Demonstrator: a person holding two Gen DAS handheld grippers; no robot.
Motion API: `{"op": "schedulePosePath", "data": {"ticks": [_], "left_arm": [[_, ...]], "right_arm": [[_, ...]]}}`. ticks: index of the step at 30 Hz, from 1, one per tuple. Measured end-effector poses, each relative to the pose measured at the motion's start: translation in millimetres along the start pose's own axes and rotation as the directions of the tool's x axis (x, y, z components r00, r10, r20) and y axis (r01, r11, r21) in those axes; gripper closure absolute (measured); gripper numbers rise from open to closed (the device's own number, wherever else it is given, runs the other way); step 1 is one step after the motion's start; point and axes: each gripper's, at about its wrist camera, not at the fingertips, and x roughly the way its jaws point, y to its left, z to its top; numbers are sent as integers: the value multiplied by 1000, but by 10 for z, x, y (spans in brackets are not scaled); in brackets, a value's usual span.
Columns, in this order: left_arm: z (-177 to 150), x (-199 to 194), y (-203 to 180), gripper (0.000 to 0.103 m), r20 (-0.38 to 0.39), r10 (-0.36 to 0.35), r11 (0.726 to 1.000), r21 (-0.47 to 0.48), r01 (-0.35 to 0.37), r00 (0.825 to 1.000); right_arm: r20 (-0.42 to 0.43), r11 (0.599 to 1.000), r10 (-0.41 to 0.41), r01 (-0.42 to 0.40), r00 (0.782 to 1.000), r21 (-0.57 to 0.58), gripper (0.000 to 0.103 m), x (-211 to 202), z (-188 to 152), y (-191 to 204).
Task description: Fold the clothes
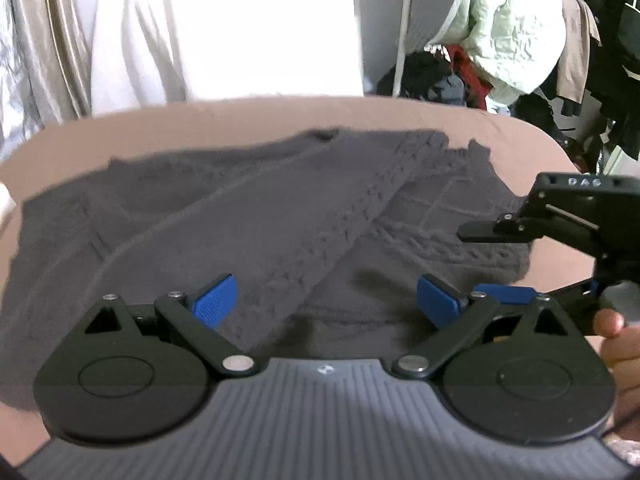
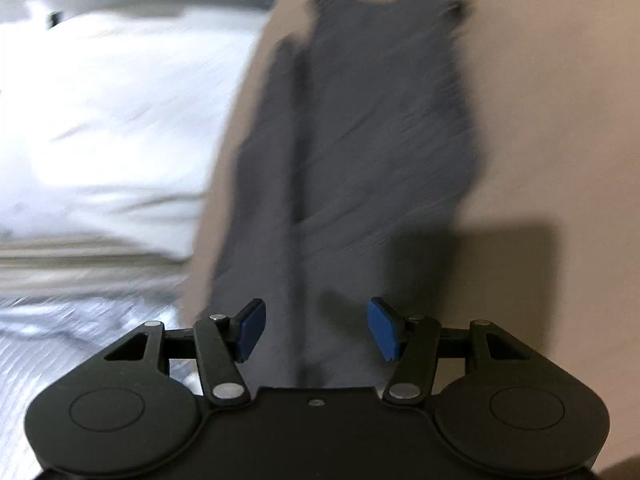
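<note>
Sweater (image 1: pixel 248 216), dark grey knit, lying spread on the pinkish-beige bench (image 1: pixel 248 120); cable pattern running in raised ribs across the front, one sleeve folded diagonally over the body from the upper right toward the lower left. Neckline sitting toward the far edge of the bench, hem reaching toward the camera. Fabric looking thick and soft, slightly rumpled, with a dark shadow falling on it just ahead of the left hand-held gripper (image 1: pixel 326 300).

Left hand-held gripper hovering low over the near part of the sweater, blue pads (image 1: pixel 214 300) standing wide apart, nothing between them. Whether touching the cloth or just above it, hard to say.

Right hand-held gripper (image 1: pixel 496 262) reaching in from the right side in the left wrist view, black finger (image 1: pixel 480 232) pointing over the sweater's right edge, a person's hand (image 1: pixel 616 340) wrapping its handle. In the right wrist view, same gripper (image 2: pixel 318 328) showing its blue pads (image 2: pixel 250 330) spread apart and empty, looking lengthwise along the sweater (image 2: pixel 360 120); picture strongly motion-blurred, knit detail not readable there, only a long dark crease running down the garment and the bench (image 2: pixel 540 120) beside it.

Pale curtains (image 1: pixel 120 32) hanging behind the bench, and a heap of clothes (image 1: pixel 500 40) with a light green padded jacket piling up at the back right.
</note>
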Motion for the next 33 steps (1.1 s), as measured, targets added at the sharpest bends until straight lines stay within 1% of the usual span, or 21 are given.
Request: {"op": "schedulePosePath", "data": {"ticks": [1, 3, 5, 8, 9, 11, 13, 14, 15, 16, 17, 19, 20, 21, 22, 26, 27, 29, 31, 33], "left_arm": [[10, 4, 41, 5, 1, 2, 1000, -24, -2, 1000], [30, 17, 118, 5, 2, 6, 998, -69, -5, 1000], [76, 128, 72, 5, -24, -8, 996, -92, 6, 1000], [144, 295, 4, 5, -63, -29, 992, -127, 21, 998], [166, 351, -19, 6, -76, -36, 990, -139, 26, 996], [211, 462, -68, 7, -102, -52, 986, -161, 35, 993], [225, 583, -143, 7, -126, -65, 984, -170, 43, 990], [231, 644, -167, 7, -139, -71, 982, -184, 45, 988], [237, 705, -190, 7, -152, -78, 979, -197, 47, 985], [243, 762, -214, 7, -163, -83, 977, -207, 48, 983], [242, 786, -242, 8, -164, -65, 982, -186, 34, 984], [239, 834, -298, 8, -164, -30, 990, -144, 7, 986], [238, 857, -325, 8, -162, -13, 992, -123, -8, 987], [244, 869, -338, 8, -155, 7, 994, -108, -24, 988], [255, 891, -329, 8, -151, 18, 994, -101, -34, 988], [324, 1019, -215, 8, -156, 5, 992, -125, -25, 988], [332, 1021, -204, 9, -160, 5, 993, -116, -24, 987], [346, 1024, -186, 11, -166, 4, 995, -99, -21, 986], [324, 1029, -211, 13, -158, -25, 997, -76, 13, 987], [325, 1048, -272, 16, -136, -25, 999, -46, 19, 990]], "right_arm": [[6, 1000, -2, 2, 1000, -21, 41, -22, -17, 46], [78, 996, -68, 72, 995, -50, 40, -134, -2, 76], [142, 993, -112, 118, 983, -30, 40, -234, 65, 17], [176, 991, -135, 130, 975, 43, 39, -332, 172, -148], [179, 990, -133, 122, 975, 72, 39, -360, 198, -206], [171, 990, -81, 59, 982, 131, 39, -397, 201, -304], [148, 986, 9, -33, 989, 161, 39, -392, 186, -341], [139, 985, 35, -58, 990, 161, 39, -381, 197, -346], [144, 986, 32, -55, 989, 159, 39, -388, 212, -348], [164, 987, 3, -29, 986, 156, 38, -422, 227, -360], [184, 988, -31, 2, 982, 154, 38, -446, 239, -367], [222, 983, -133, 101, 966, 151, 38, -418, 245, -334], [232, 979, -170, 137, 958, 150, 38, -433, 244, -329], [239, 977, -189, 157, 952, 147, 38, -438, 251, -320], [247, 974, -208, 176, 946, 144, 38, -438, 257, -311], [271, 960, -278, 260, 922, 100, 38, -404, 384, -182], [280, 956, -295, 282, 914, 86, 38, -408, 427, -145], [328, 950, -309, 305, 893, 64, 38, -507, 480, -104], [383, 952, -297, 303, 875, 48, 38, -586, 485, -87], [371, 947, -314, 317, 874, 55, 38, -551, 529, -135]]}}
